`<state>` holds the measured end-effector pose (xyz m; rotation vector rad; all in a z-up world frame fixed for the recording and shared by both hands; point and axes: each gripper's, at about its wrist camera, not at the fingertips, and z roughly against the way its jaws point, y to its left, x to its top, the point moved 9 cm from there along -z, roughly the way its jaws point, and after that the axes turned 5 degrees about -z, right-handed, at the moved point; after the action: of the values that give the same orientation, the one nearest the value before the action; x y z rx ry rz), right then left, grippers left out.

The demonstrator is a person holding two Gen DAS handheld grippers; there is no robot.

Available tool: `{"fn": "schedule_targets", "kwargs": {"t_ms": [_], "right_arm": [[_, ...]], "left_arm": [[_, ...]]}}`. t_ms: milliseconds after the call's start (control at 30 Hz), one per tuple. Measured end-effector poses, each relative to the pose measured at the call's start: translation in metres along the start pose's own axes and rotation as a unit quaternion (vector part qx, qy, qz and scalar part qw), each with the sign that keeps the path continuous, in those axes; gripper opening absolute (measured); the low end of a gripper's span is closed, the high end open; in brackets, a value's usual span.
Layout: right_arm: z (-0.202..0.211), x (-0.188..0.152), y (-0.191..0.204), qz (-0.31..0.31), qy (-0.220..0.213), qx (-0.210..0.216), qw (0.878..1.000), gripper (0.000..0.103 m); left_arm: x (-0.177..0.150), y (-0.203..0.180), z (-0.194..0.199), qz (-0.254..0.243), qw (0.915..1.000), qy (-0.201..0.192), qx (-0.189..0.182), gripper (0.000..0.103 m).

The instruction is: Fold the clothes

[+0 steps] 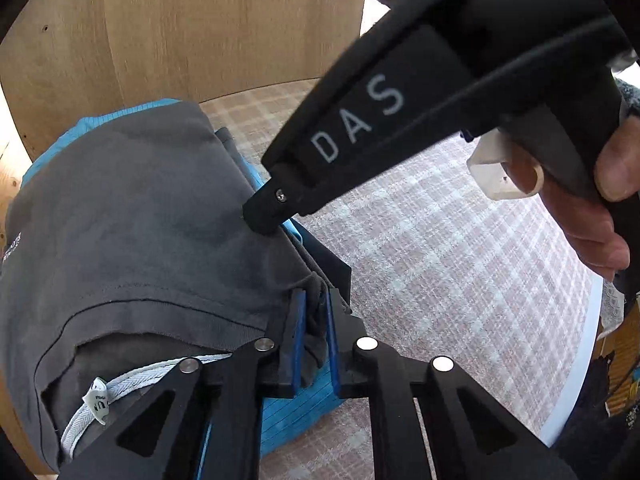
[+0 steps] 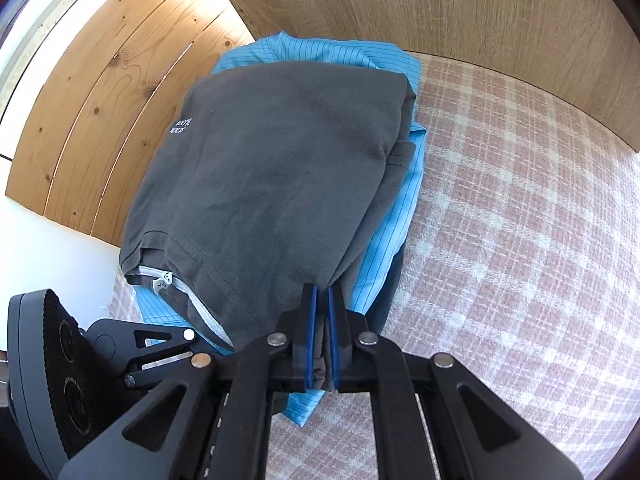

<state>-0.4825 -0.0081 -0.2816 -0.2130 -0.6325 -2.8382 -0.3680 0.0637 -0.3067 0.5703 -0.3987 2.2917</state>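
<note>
A folded dark grey T-shirt [image 1: 140, 208] [image 2: 272, 168] lies on top of a light blue striped garment [image 1: 296, 412] [image 2: 320, 52]. Its collar, with white tape and a tag [image 1: 96, 400], faces the cameras. My left gripper [image 1: 316, 300] is shut on a bunch of grey fabric at the shirt's near right corner. In the right wrist view my right gripper [image 2: 322, 296] is shut on the near edge of the same grey shirt, fabric showing between its blue pads. The left wrist view shows the right gripper [image 1: 262, 216] as a black tool with its tip down on the shirt's right edge.
The stack rests on a pink and white plaid cloth [image 2: 520, 240] [image 1: 440, 260] with open surface to the right. A wooden panel [image 2: 440, 12] stands behind, wooden slats [image 2: 100, 100] to the left. A hand [image 1: 600, 220] holds the right tool. The table's white edge [image 1: 576, 380] curves at right.
</note>
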Motion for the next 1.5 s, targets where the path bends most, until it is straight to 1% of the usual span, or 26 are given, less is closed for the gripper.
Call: {"fn": "schedule_targets", "kwargs": {"t_ms": [33, 100, 167, 233, 333, 367, 400, 433, 500, 567, 600, 667, 700, 733, 767, 833, 867, 933, 967, 1033, 1100, 1133, 1167, 1267, 1400, 1500], "right_arm": [[0.000, 0.000, -0.001, -0.004, -0.001, 0.006, 1.000, 0.007], [0.001, 0.000, -0.003, -0.011, -0.004, 0.017, 1.000, 0.006], [0.002, 0.005, -0.010, -0.038, -0.009, 0.037, 0.999, 0.005], [0.003, 0.011, -0.022, -0.066, -0.021, 0.046, 0.997, 0.005], [0.004, 0.014, -0.023, -0.079, -0.026, 0.069, 0.994, 0.005], [0.007, 0.014, -0.026, -0.082, -0.031, 0.067, 0.994, 0.005], [0.011, 0.013, -0.029, -0.085, -0.037, 0.060, 0.994, 0.005], [0.015, 0.013, -0.033, -0.088, -0.043, 0.054, 0.994, 0.005], [0.016, 0.012, -0.032, -0.090, -0.034, 0.065, 0.993, 0.007], [0.014, 0.012, -0.029, -0.084, -0.026, 0.070, 0.994, 0.007], [0.013, 0.012, -0.027, -0.082, -0.023, 0.069, 0.994, 0.007], [0.014, 0.008, -0.026, -0.074, -0.018, 0.068, 0.995, 0.007], [0.018, 0.002, -0.028, -0.065, -0.017, 0.066, 0.996, 0.007], [0.021, -0.005, -0.028, -0.054, -0.018, 0.065, 0.996, 0.007], [0.023, -0.014, -0.026, -0.042, -0.020, 0.063, 0.997, 0.007], [0.030, -0.038, -0.025, -0.025, -0.041, 0.071, 0.996, 0.007], [0.033, -0.051, -0.024, -0.017, -0.053, 0.076, 0.996, 0.007], [0.034, -0.075, -0.020, 0.013, -0.070, 0.068, 0.995, 0.007], [0.033, -0.084, -0.016, 0.027, -0.074, 0.061, 0.995, 0.007], [0.031, -0.090, -0.011, 0.042, -0.085, 0.047, 0.994, 0.007], [0.029, -0.092, -0.006, 0.052, -0.091, 0.043, 0.994, 0.007], [0.028, -0.091, -0.003, 0.055, -0.089, 0.049, 0.993, 0.007], [0.026, -0.089, -0.003, 0.055, -0.087, 0.050, 0.993, 0.007], [0.017, -0.083, -0.002, 0.057, -0.078, 0.045, 0.994, 0.011], [0.003, -0.080, -0.004, 0.062, -0.061, 0.037, 0.995, 0.018], [-0.004, -0.080, -0.002, 0.063, -0.054, 0.044, 0.996, 0.018]], "left_arm": [[-0.002, 0.005, 0.000, 0.000, 1.0000, -0.001, -0.005, 0.002], [-0.002, 0.008, 0.002, -0.008, 0.9999, -0.004, -0.009, 0.002], [-0.002, 0.003, 0.006, -0.013, 0.9998, -0.008, -0.014, 0.002], [-0.005, -0.004, 0.008, -0.024, 0.9995, -0.005, -0.019, 0.001], [-0.014, -0.015, 0.013, -0.033, 0.9983, 0.002, -0.047, 0.000], [-0.018, -0.018, 0.015, -0.030, 0.9978, 0.004, -0.058, 0.000], [-0.020, -0.021, 0.018, -0.032, 0.9977, 0.002, -0.060, 0.000], [-0.022, -0.023, 0.021, -0.033, 0.9975, 0.000, -0.062, 0.000], [-0.022, -0.026, 0.028, -0.033, 0.9979, -0.007, -0.055, 0.000], [-0.013, -0.028, 0.036, -0.028, 0.9983, -0.029, -0.042, 0.000], [-0.008, -0.029, 0.037, -0.024, 0.9984, -0.034, -0.038, 0.003], [0.006, -0.010, 0.029, -0.014, 0.9990, -0.034, -0.026, 0.017], [0.004, 0.019, 0.041, -0.012, 0.9992, -0.031, -0.020, 0.017], [0.012, 0.033, 0.047, -0.014, 0.9992, -0.031, -0.022, 0.015], [0.018, 0.045, 0.051, -0.014, 0.9992, -0.029, -0.023, 0.019], [0.030, 0.068, 0.047, 0.003, 0.9997, -0.017, -0.019, 0.020], [0.037, 0.082, 0.045, 0.019, 0.9996, -0.011, -0.019, 0.018], [0.049, 0.109, 0.041, 0.049, 0.9985, 0.015, -0.019, 0.018], [0.056, 0.118, 0.038, 0.057, 0.9977, 0.035, -0.017, 0.021], [0.067, 0.127, 0.030, 0.050, 0.9966, 0.065, 0.003, 0.021], [0.072, 0.121, 0.018, 0.021, 0.9953, 0.092, 0.022, 0.021], [0.074, 0.116, 0.011, 0.007, 0.9942, 0.105, 0.024, 0.022], [0.072, 0.111, 0.003, -0.004, 0.9929, 0.116, 0.024, 0.026], [0.072, 0.102, -0.007, -0.022, 0.9891, 0.143, 0.030, 0.025], [0.068, 0.094, -0.013, -0.036, 0.9866, 0.157, 0.026, 0.025], [0.069, 0.095, -0.019, -0.047, 0.9861, 0.157, 0.025, 0.025]]}}
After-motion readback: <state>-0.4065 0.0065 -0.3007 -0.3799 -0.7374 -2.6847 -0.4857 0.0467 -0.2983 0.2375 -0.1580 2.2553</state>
